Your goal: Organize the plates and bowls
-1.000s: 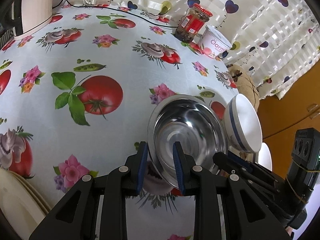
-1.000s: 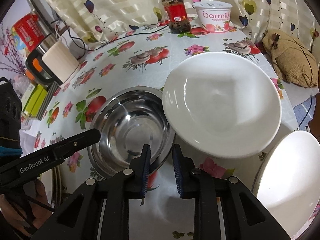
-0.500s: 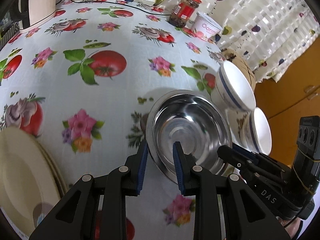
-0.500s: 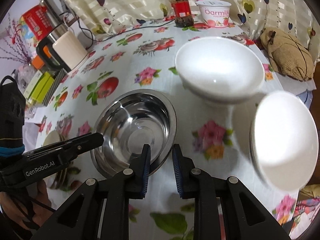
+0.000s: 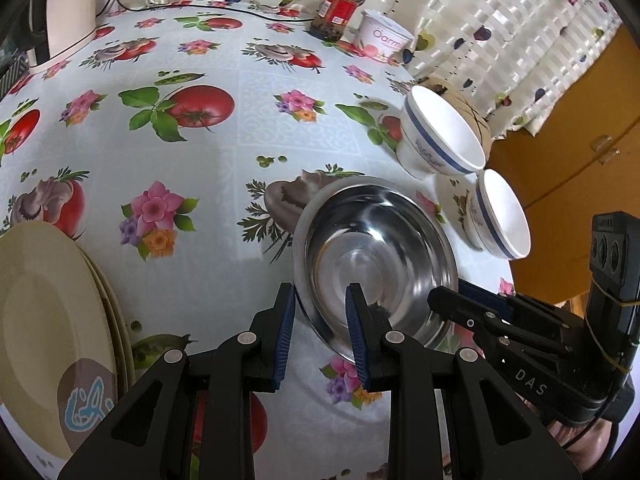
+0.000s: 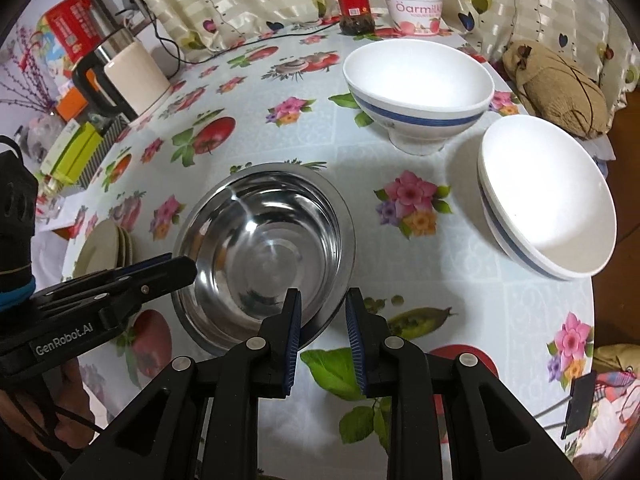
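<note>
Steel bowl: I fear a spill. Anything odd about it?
Nothing spilled or damaged. The steel bowl is empty and seems lifted off the tablecloth, its rim pinched by the left gripper and right gripper.

My table [image 6: 248, 92] wears an oilcloth printed with tomatoes, mushrooms and flowers, and near its middle sits a steel bowl [image 6: 264, 248], with a stack of cream plates [image 5: 44, 328] to its left by the edge. To the right I see a white bowl with a blue band [image 6: 418, 88] and, nearer the rim, a nested pair of the same bowls [image 6: 548, 196]. Along the far side stand a red-lidded jar [image 6: 352, 2], a yogurt tub [image 6: 416, 10], a kettle [image 6: 126, 76] with its black cord [image 6: 256, 38], and a green box [image 6: 74, 152].
</note>
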Motion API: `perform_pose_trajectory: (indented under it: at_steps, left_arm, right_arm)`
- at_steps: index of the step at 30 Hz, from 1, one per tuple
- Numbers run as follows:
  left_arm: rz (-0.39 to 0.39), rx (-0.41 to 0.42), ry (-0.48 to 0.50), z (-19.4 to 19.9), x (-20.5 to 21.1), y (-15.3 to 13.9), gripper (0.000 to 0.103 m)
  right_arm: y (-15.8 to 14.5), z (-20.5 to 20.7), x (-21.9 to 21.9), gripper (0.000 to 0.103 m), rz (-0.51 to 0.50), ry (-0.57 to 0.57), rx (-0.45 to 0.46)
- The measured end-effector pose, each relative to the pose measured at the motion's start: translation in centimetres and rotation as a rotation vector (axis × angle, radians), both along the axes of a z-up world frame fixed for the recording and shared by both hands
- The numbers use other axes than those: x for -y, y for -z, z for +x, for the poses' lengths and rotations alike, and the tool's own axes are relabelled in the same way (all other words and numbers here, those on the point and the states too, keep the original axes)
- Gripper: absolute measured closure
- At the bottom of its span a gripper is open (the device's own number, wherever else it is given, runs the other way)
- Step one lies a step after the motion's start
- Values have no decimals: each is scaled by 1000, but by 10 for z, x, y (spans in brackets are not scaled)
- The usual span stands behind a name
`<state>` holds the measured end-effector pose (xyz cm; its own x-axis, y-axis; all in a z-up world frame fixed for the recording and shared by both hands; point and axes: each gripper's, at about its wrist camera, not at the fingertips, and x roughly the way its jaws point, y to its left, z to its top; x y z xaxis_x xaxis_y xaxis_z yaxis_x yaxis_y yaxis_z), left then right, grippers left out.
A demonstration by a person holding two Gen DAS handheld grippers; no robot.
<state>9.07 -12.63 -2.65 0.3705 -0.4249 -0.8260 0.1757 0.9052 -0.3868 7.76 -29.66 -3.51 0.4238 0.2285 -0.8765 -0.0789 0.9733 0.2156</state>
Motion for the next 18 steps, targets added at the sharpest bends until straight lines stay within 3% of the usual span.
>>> perform_pose_trajectory:
  at_steps: [9,18]
  left_arm:
    - [-11,25,39,-3,-1,0,76]
    - [12,55,28,-6,-8,-9,76]
  right_arm:
    - [-4,-10,-1,68,-51,39,5]
    - [-19,-25,5,68,-41,77,58]
